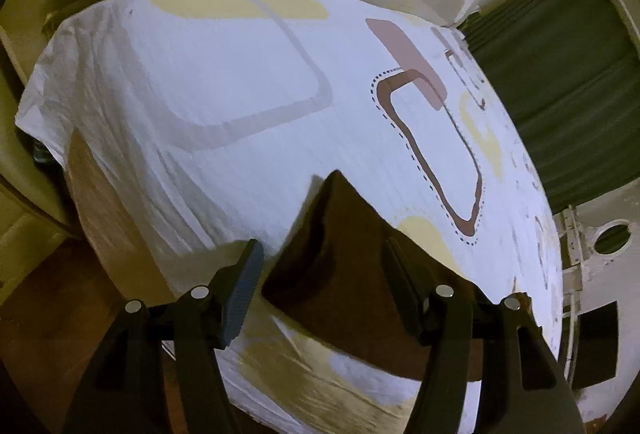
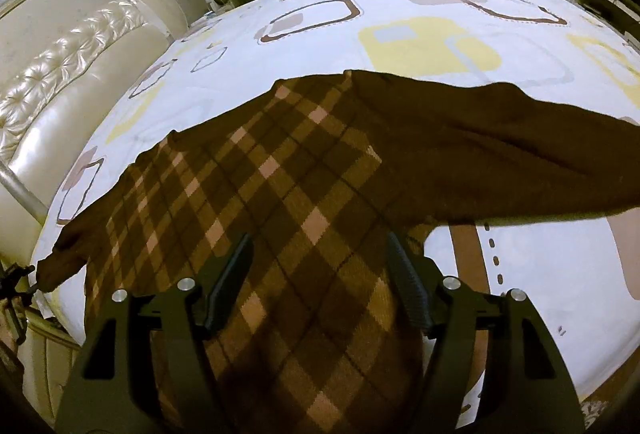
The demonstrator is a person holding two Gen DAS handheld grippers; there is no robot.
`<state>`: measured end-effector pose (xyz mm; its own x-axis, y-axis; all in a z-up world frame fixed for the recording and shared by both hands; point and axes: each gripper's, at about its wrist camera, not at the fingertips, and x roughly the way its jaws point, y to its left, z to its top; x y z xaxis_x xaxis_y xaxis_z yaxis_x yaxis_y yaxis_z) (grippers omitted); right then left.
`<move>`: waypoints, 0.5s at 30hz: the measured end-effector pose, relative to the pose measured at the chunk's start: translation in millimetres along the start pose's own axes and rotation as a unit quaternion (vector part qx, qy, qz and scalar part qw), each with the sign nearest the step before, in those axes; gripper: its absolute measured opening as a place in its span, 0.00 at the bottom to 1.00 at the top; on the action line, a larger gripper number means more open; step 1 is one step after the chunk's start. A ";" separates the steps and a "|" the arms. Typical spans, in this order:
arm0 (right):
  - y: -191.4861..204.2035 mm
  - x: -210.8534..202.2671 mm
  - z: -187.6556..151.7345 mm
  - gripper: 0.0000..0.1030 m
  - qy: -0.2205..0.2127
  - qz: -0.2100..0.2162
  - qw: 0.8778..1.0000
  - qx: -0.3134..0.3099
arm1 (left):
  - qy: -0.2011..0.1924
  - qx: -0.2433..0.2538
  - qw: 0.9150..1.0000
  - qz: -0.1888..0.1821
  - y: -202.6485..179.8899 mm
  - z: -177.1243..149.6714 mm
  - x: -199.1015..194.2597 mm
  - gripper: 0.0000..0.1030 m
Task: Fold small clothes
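Gaping – left gripper | right gripper – jaws apart over brown garment, gripping nothing

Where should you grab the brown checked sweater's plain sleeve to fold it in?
Probably at the far cuff end of the plain brown sleeve, out at the right edge of the right wrist view. It lies flat and stretched sideways on the patterned white bedsheet, so come from above and pinch the thin edge, then carry it over the brown checked sweater.

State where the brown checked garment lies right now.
The garment lies spread on the patterned bedsheet, filling the middle of the right wrist view, beside the cream headboard.
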<state>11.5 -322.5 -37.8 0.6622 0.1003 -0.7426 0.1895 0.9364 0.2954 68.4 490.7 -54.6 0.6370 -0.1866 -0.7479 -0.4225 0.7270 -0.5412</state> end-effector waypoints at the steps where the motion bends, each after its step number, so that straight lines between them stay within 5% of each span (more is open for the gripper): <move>1: -0.5 1.1 -1.1 0.67 0.002 0.000 1.000 0.002 | 0.000 -0.007 1.000 -0.009 2.5 -3.0 0.2 0.59; 5: -0.7 3.3 -4.8 0.67 0.007 0.004 1.000 0.003 | 0.000 -0.009 1.000 -0.008 0.9 -11.9 3.5 0.53; 8: -0.3 0.6 -4.6 0.67 0.007 0.009 1.000 0.003 | -0.005 -0.014 1.000 0.015 -0.6 -14.4 1.7 0.34; 10: -1.0 -1.6 -3.5 0.67 0.005 0.010 1.000 0.002 | -0.004 -0.027 1.000 0.010 2.9 -14.9 -1.6 0.13; 15: -12.3 -9.5 -2.9 0.67 -0.001 0.012 1.000 0.016 | -0.019 -0.059 0.997 -0.035 -2.8 -18.3 -20.0 0.09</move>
<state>0.7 -334.0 -36.1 0.6686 0.1217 -0.7336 0.1966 0.9225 0.3322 45.0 480.3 -45.1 0.6910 -0.2078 -0.6924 -0.4473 0.6295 -0.6353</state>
